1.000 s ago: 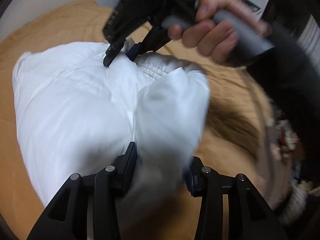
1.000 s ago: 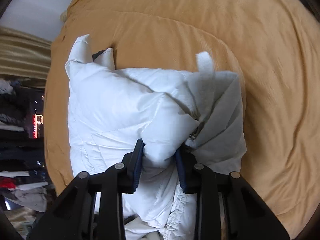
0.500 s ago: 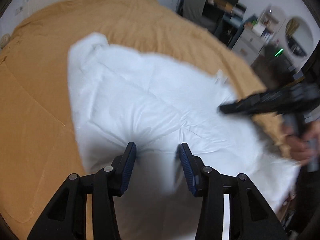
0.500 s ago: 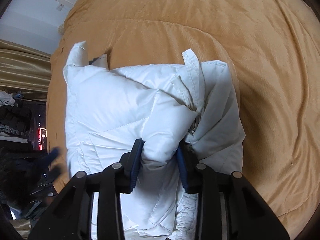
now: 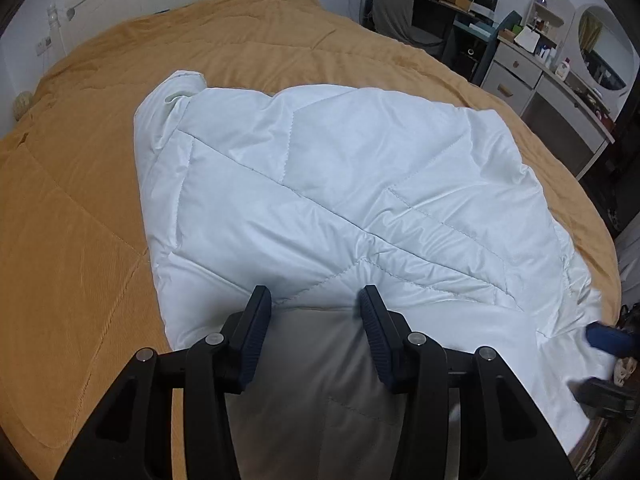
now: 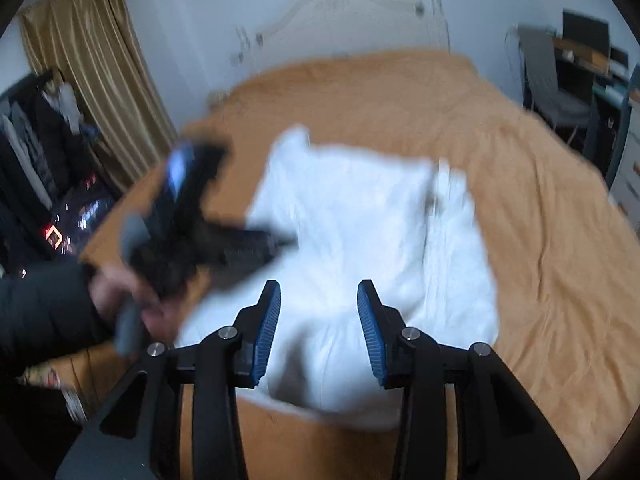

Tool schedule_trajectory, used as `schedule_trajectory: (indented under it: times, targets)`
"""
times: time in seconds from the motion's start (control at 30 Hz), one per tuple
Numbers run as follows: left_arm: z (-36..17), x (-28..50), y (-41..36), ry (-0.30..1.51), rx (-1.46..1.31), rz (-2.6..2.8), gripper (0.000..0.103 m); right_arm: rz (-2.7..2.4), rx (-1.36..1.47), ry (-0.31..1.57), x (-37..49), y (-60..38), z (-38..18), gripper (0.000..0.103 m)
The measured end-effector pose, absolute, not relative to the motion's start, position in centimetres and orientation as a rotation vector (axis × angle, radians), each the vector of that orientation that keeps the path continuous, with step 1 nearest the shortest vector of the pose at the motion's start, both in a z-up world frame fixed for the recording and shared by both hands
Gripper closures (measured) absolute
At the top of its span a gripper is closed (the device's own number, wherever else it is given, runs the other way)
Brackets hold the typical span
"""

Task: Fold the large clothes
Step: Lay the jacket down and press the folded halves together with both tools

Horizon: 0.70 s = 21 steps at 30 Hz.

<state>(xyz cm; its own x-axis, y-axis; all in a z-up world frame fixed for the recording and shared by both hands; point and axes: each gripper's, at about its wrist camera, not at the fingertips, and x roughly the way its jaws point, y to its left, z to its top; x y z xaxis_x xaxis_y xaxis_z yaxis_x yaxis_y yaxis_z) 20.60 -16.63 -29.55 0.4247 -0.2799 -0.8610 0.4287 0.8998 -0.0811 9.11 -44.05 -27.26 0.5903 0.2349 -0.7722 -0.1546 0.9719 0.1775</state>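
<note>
Hovering over bedspread (image 5: 72, 240): left gripper (image 5: 312, 304), fingers apart and empty, above the near edge of white quilted jacket (image 5: 340, 184). Jacket lies folded, long axis running left-right. Right gripper (image 6: 319, 300), likewise apart and empty; which is nearer, unclear.

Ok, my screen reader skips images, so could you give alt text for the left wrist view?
A white quilted down jacket lies folded on a mustard-yellow bedspread, with the open left tool hovering over its near edge. A desk and vanity stand behind.
</note>
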Motion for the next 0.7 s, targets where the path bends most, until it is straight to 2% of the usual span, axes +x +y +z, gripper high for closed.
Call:
schedule_trajectory:
  times: [0.07,0.17,0.3,0.37,0.53,0.7]
  targets:
    - [-29.2,20.1,-16.5,1.045,0.149,-0.48,0.051,0.214,0.208,0.988,9.5,-46.2,-31.1,0.064]
    - [-28.3,20.1,-17.4,1.032,0.179,-0.488,0.052,0.23,0.366,0.984,9.8,-48.5,-33.0,0.064]
    - [-24.4,19.5,-18.7,1.017,0.111,-0.632,0.052,0.201,0.285,0.984,10.3,-47.4,-33.2,0.064]
    - [-23.0,18.9,-20.9,0.997,0.187,-0.689,0.051,0.19,0.285,0.985,10.4,-47.2,-33.3,0.064]
    - [-26.4,20.4,-29.8,1.042,0.524,-0.726,0.049,0.189,0.29,0.981,10.6,-47.3,-33.3,0.064]
    - [-29.1,24.3,-35.1,1.026,0.621,-0.643,0.039,0.145,0.292,0.977,10.4,-47.6,-33.6,0.064]
